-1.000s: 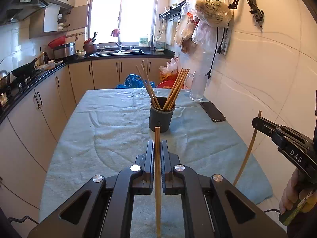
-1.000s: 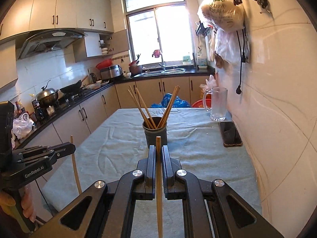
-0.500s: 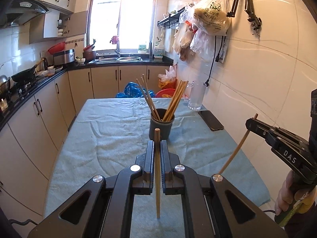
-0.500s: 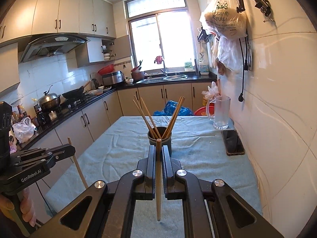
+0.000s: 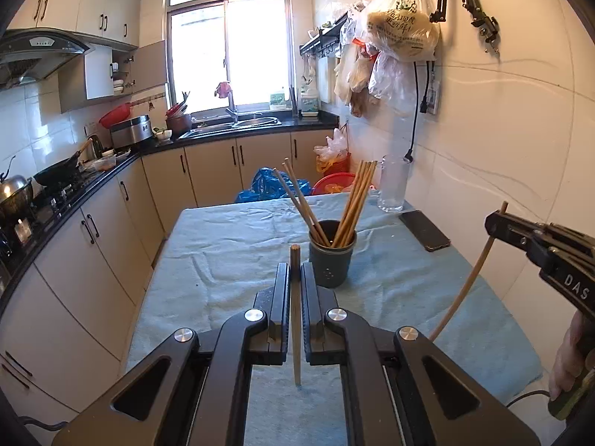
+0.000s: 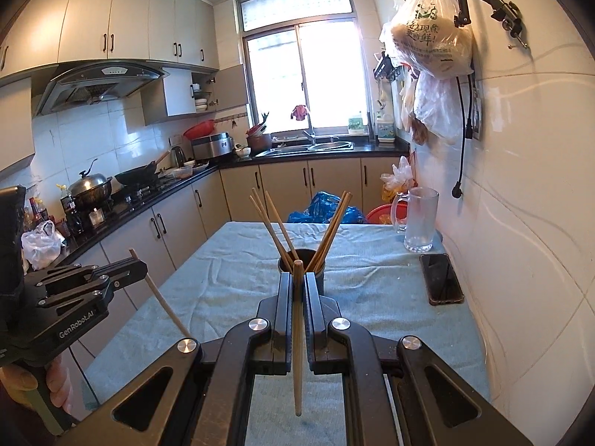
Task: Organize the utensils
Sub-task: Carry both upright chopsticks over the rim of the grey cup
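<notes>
A dark cup (image 5: 331, 260) holding several wooden chopsticks stands mid-table on the blue-grey cloth; it also shows in the right wrist view (image 6: 302, 273). My left gripper (image 5: 295, 271) is shut on one chopstick (image 5: 296, 319), held upright above the table, short of the cup and a little left of it. My right gripper (image 6: 298, 278) is shut on another chopstick (image 6: 298, 338), raised just in front of the cup. Each gripper shows in the other's view, the right (image 5: 500, 223) and the left (image 6: 135, 267), with its chopstick hanging slanted below it.
A black phone (image 5: 424, 230) lies on the cloth by the right wall, a glass mug (image 5: 392, 189) behind it. The tiled wall runs along the table's right side. Counters and a stove line the left. Bags hang on the wall above.
Both grippers have risen with their chopsticks, which now clear the cloth. The held chopsticks hang more slanted than a second ago.
</notes>
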`<action>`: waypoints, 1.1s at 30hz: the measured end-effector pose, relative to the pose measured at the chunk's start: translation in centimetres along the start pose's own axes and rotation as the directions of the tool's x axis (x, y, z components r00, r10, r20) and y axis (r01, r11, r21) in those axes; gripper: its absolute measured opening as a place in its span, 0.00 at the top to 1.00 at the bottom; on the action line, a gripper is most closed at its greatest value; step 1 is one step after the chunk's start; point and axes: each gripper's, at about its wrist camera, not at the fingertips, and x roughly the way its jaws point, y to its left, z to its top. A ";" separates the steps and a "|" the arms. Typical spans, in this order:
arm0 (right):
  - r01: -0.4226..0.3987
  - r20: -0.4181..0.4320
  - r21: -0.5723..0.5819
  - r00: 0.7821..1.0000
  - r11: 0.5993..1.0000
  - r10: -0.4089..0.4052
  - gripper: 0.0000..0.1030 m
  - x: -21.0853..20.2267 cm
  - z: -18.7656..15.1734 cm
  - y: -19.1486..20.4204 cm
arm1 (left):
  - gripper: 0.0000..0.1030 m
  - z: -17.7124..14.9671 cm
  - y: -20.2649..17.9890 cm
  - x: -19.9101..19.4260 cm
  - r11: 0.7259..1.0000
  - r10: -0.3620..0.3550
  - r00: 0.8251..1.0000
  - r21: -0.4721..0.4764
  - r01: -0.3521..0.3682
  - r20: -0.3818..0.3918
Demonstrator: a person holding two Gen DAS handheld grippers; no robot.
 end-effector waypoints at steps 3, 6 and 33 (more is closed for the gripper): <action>-0.002 -0.004 -0.001 1.000 1.000 0.002 0.94 0.3 0.2 0.1 | 0.95 0.2 0.3 0.5 1.000 0.008 1.000 -0.001 -0.008 -0.008; -0.004 -0.006 -0.008 1.000 1.000 0.004 0.94 0.6 0.5 0.4 | 0.95 0.4 0.5 0.9 1.000 0.012 1.000 -0.002 -0.012 -0.015; -0.010 -0.001 -0.003 1.000 1.000 0.010 0.94 2.5 2.1 0.3 | 0.95 1.4 1.2 2.4 1.000 -0.020 0.998 0.023 0.021 -0.053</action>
